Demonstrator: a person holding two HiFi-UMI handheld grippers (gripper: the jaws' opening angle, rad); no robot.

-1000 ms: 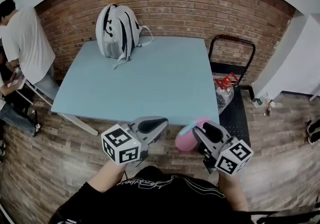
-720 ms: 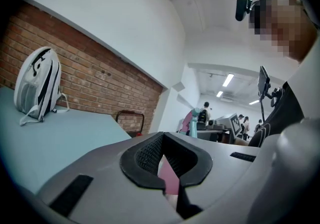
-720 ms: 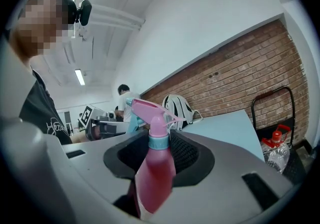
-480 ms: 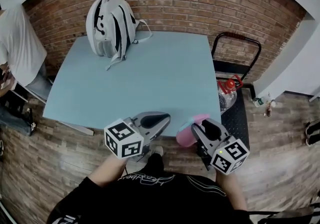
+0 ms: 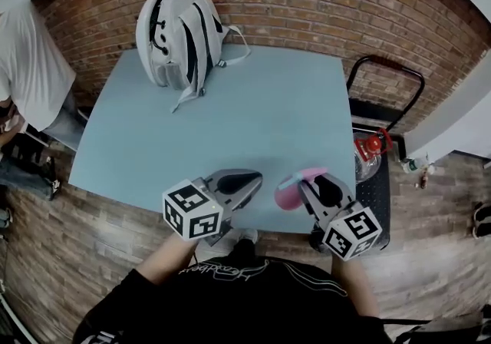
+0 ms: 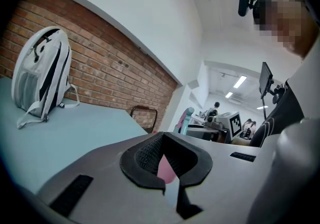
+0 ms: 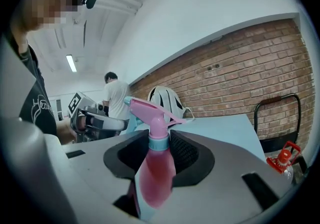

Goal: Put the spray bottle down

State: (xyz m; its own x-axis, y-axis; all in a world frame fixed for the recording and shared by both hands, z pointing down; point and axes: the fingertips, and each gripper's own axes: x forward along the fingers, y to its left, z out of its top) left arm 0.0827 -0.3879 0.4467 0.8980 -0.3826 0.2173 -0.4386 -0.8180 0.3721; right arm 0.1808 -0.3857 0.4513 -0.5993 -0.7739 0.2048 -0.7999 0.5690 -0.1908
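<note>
A pink spray bottle (image 5: 289, 193) with a pink trigger head and a pale blue collar stands upright in my right gripper (image 5: 304, 181). In the right gripper view the jaws of that gripper (image 7: 158, 143) are shut on the bottle (image 7: 156, 174) at its neck and shoulder. It hangs over the near edge of the light blue table (image 5: 253, 112), right of centre. My left gripper (image 5: 244, 179) is alongside, to the left, over the same edge. In the left gripper view its fingertips (image 6: 162, 140) meet and hold nothing, and the bottle's head (image 6: 186, 118) shows to the right.
A white and black backpack (image 5: 180, 31) stands at the table's far left, in front of a brick wall. Right of the table is a black cart (image 5: 383, 74) carrying a clear jug with a red cap (image 5: 370, 147). A person in a white shirt (image 5: 31, 66) is at the left.
Both grippers have come forward from over the floor to over the table's near edge and dropped a little. The bottle has stayed in the right gripper.
</note>
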